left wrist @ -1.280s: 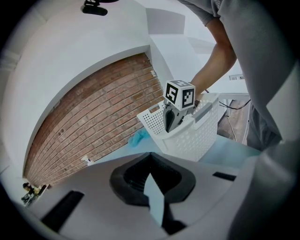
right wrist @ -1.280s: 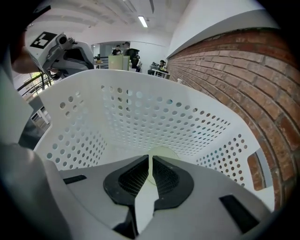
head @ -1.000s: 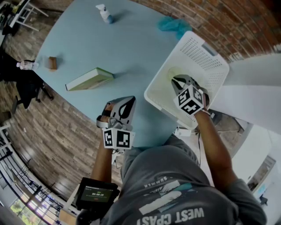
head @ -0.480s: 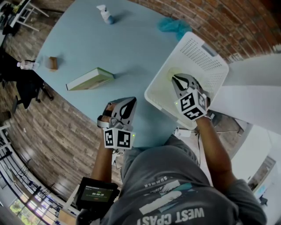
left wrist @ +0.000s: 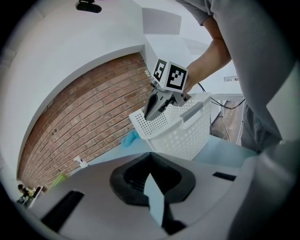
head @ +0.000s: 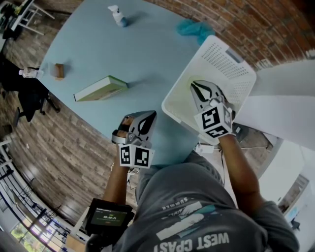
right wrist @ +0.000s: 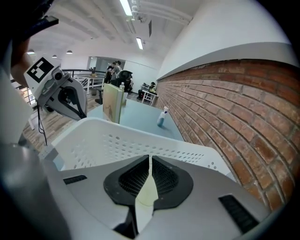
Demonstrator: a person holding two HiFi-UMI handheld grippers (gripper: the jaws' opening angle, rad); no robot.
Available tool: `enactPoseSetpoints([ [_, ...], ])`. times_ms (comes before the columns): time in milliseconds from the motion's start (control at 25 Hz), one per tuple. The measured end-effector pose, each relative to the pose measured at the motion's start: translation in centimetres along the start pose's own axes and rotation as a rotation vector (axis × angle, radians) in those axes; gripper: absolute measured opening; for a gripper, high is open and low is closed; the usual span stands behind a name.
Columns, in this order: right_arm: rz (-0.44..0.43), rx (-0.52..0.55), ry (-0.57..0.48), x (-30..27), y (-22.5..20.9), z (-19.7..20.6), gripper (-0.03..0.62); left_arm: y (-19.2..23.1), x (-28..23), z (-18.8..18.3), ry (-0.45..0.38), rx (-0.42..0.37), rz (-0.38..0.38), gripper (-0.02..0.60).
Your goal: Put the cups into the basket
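The white perforated basket [head: 224, 55] stands at the right edge of the light blue table [head: 142, 54]. My right gripper [head: 195, 84] hangs above the basket's inside, its jaws shut and nothing between them. A pale greenish shape [head: 189, 80], perhaps a cup, lies on the basket floor below the tips, mostly hidden. In the right gripper view a cream sliver shows through the slit of the right gripper [right wrist: 150, 161], with the basket [right wrist: 117, 140] wall beyond. My left gripper [head: 149, 115] is shut and empty near the table's front edge, left of the basket [left wrist: 178, 133]. No cup stands on the table.
A green-edged book [head: 101, 88] lies at mid table. At the back are a spray bottle [head: 117, 15] and a teal cloth [head: 196, 28]. A small brown block [head: 59, 70] and a water bottle [head: 29, 73] sit at the left edge. Brick floor surrounds the table.
My right gripper has risen out of the basket, its jaws still shut. The left gripper has barely shifted.
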State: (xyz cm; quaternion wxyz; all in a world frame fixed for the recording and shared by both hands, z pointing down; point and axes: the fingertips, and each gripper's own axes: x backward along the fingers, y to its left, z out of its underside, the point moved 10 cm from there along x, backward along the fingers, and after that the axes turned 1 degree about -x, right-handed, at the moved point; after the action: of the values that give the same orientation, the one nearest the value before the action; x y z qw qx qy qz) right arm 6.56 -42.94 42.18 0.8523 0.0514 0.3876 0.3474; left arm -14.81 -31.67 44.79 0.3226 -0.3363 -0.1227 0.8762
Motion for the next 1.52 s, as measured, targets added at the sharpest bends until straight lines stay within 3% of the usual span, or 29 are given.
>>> enactPoseSetpoints([
  [480,-0.088,0.016,-0.021,-0.4,3.4,-1.0,0.031,-2.1,-1.0,-0.8,-0.032,-0.035,0.101,-0.002],
  [880,-0.125,0.026,-0.033,-0.6,4.8,-1.5,0.031,-2.6,-1.1,-0.6,-0.034,-0.036,0.119,-0.002],
  [1520,-0.113,0.05,-0.058,-0.7,5.0,-1.6,0.014,-5.2,-1.6,-0.4,-0.036,-0.046,0.193,-0.002],
])
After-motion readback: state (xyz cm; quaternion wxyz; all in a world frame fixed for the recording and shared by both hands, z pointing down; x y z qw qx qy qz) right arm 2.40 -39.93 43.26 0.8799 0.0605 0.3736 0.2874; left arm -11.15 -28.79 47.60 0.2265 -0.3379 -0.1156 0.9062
